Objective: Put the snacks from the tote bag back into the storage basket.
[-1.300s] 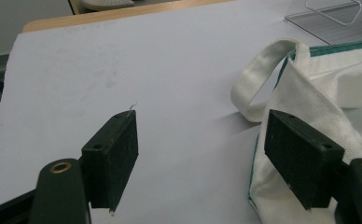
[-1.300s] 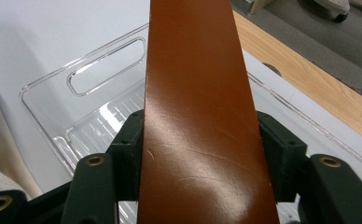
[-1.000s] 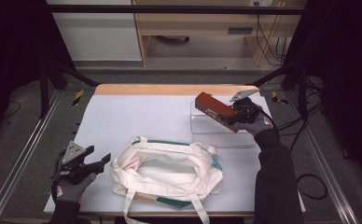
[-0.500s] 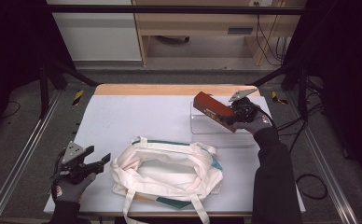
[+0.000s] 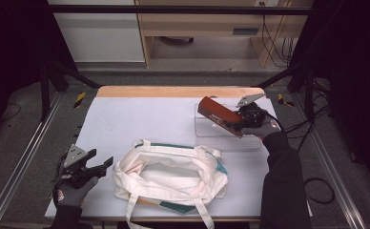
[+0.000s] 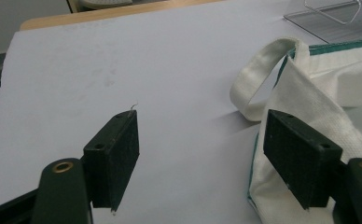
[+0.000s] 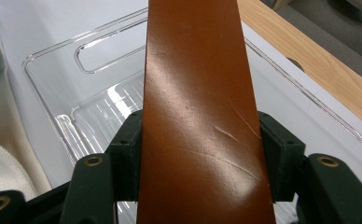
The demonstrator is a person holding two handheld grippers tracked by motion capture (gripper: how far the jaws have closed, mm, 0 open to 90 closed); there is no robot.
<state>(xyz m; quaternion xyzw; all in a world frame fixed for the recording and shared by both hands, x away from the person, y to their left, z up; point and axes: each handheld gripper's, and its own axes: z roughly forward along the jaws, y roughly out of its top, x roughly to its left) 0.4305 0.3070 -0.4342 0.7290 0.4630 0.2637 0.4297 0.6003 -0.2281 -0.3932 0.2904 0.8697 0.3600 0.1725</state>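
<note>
White matting covers the work table, a wooden strip along its far edge and dark floor with cables beyond, as a person works two hand-held grippers over it. At the far right, the right gripper is clamped on a flat reddish-brown case, its black pads pressing both long edges so the case stands out ahead of the jaws, raised and tilted over a clear plastic tray; in the right gripper view the case hangs above the tray's ribbed floor, apparently being carried clear of it. Near the front edge, a cream canvas tote bag with green trim lies slumped with its mouth gaping, seemingly ready to take the case. The left gripper waits just beside the bag's left end, jaws apart and empty, one pad close to the fabric and a looped handle, probably placed to steady or spread the opening.
</note>
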